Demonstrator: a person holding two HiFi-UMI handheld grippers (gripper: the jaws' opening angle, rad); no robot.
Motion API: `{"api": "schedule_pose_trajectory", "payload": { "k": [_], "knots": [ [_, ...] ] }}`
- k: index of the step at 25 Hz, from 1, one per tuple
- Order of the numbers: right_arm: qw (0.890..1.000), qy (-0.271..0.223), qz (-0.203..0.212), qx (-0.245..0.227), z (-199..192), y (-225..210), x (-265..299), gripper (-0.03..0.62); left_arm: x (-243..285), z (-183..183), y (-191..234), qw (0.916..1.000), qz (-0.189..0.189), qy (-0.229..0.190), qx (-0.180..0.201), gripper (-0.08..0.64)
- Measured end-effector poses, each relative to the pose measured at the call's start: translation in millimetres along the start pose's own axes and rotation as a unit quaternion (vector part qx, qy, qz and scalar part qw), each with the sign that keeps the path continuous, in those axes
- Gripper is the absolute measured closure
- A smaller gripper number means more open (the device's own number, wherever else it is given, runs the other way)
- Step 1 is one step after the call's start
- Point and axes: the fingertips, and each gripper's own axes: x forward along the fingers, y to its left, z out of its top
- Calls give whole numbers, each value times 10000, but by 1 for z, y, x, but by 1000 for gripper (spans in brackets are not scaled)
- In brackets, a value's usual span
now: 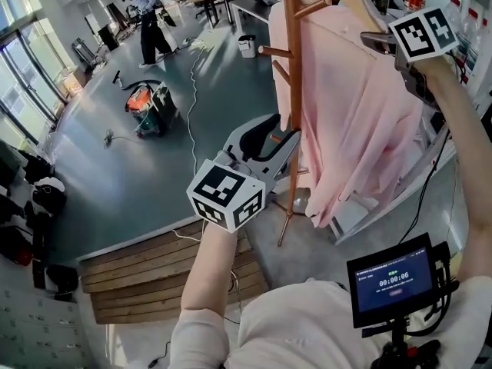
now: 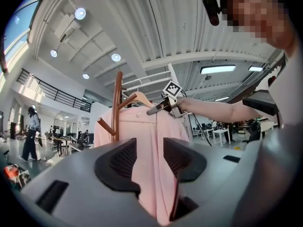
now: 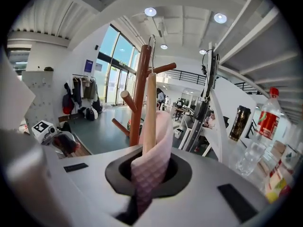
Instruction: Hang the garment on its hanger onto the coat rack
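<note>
The left gripper [image 2: 149, 148] is nearest, its jaws drawn narrow on a fold at the lower edge of the pink garment [image 1: 354, 121], which fills the gap between them. Higher and further out, the right gripper [image 3: 150, 169] is clamped tight on one end of the wooden hanger [image 3: 150, 108], with the garment's shoulder wrapped over it. The garment hangs from the hanger just beside the brown coat rack [image 1: 293, 75], the hook close to the pole's top. Beyond, an orange machine [image 1: 142, 98] sits on the floor, and a person [image 1: 146, 21] stands far off.
</note>
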Motion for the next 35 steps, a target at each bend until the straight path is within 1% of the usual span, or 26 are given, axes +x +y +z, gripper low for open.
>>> {"api": "schedule_pose_trajectory", "payload": {
  "k": [6,12,20,25,31,35],
  "knots": [
    [9999,135,37,-18,30,-3,19,584,12,28,18,9996,145,9,258,394],
    [9993,353,9,-79,46,-6,38,583,17,46,31,9989,284,-5,382,394],
    [9966,687,36,-463,50,2,49,583,22,46,42,9980,483,145,370,394],
    [9945,840,70,-615,44,8,53,583,22,40,45,9978,524,231,341,394],
    [9919,1037,146,-713,25,16,64,583,23,32,45,9975,539,313,327,394],
    [9925,1007,198,-664,21,20,67,583,24,25,46,9973,541,390,293,394]
  ]
}}
